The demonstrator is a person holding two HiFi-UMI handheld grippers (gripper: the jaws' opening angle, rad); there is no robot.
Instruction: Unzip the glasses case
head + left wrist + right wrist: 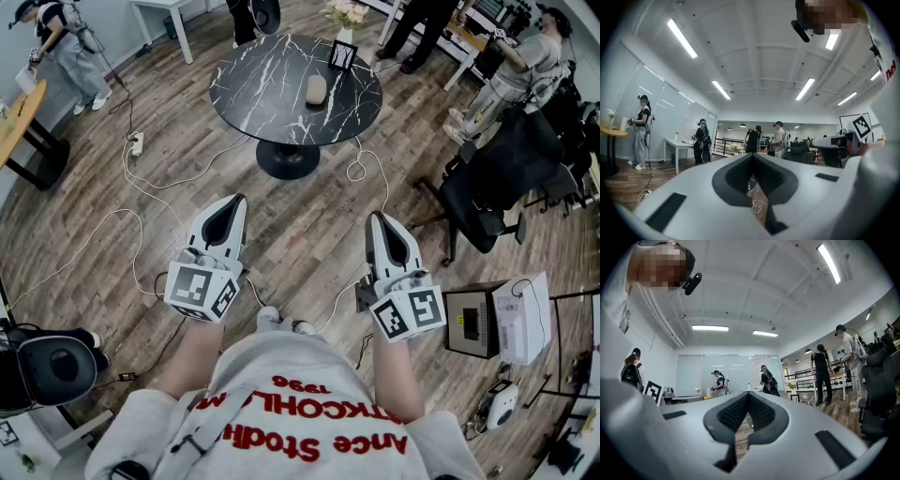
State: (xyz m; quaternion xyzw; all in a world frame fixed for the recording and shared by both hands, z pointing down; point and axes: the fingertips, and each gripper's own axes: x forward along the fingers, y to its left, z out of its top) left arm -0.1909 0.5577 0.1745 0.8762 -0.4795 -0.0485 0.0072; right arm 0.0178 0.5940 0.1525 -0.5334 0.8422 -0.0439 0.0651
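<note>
Left gripper [234, 202] and right gripper [378, 219] are hovering level, both clenched empty, well apart from the glasses case [316, 90] lying on the round table [251, 96].

Head view steeply downward from above; gripper views level, forward; wooden floor [309, 225] in all.

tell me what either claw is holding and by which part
Nothing. The left claw and the right claw are both shut and empty; the glasses case lies apart on the round table.

both grippers, left gripper [232, 208] and right gripper [378, 225], held level side by side, fingers closed and empty.
</note>
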